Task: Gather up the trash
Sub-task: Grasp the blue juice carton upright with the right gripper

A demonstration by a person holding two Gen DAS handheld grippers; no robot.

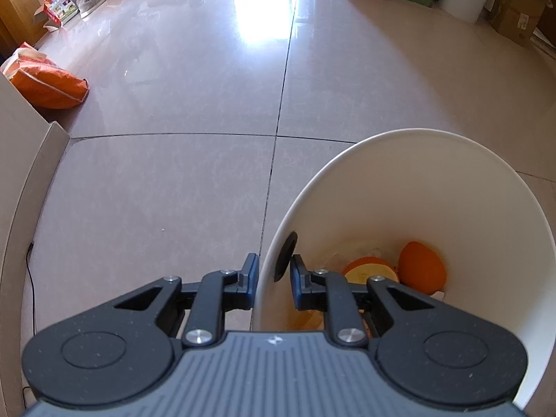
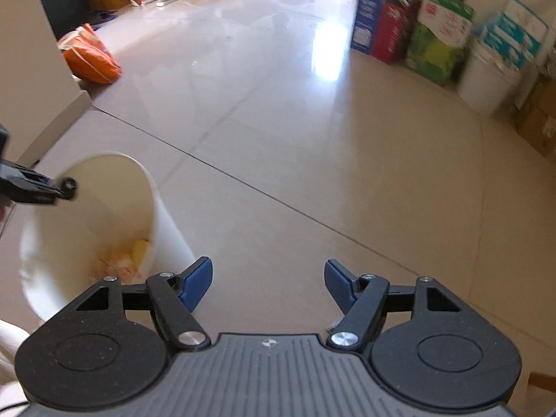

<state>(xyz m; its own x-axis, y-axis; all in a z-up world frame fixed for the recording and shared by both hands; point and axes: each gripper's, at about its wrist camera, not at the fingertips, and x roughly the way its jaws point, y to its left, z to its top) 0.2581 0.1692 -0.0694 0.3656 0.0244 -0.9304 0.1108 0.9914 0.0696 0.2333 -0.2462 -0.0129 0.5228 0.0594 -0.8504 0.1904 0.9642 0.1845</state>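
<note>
- Two hand-held grippers are in view above a glossy tiled floor (image 1: 173,191).
- The left hand-held gripper (image 1: 274,278) is clamped on the near rim of a white bucket (image 1: 451,180), one finger outside the wall and one inside, with the wall pinched between them.
- The bucket is tilted, its mouth facing away from that gripper; orange peels (image 1: 420,266) lie at its bottom, just beyond the inner finger.
- In the right wrist view the same bucket (image 2: 163,215) sits to the left of the right hand-held gripper (image 2: 267,285), with yellowish scraps (image 2: 139,250) inside and the left gripper's fingertip (image 2: 67,187) at its rim.
- The right hand-held gripper stands wide apart with nothing between its blue pads (image 2: 198,278); only bare floor lies ahead of it.
- Far ahead, boxes (image 2: 392,27) and a white pail (image 2: 486,76) line the right wall; an orange bag (image 2: 90,55) lies far to the left.
</note>
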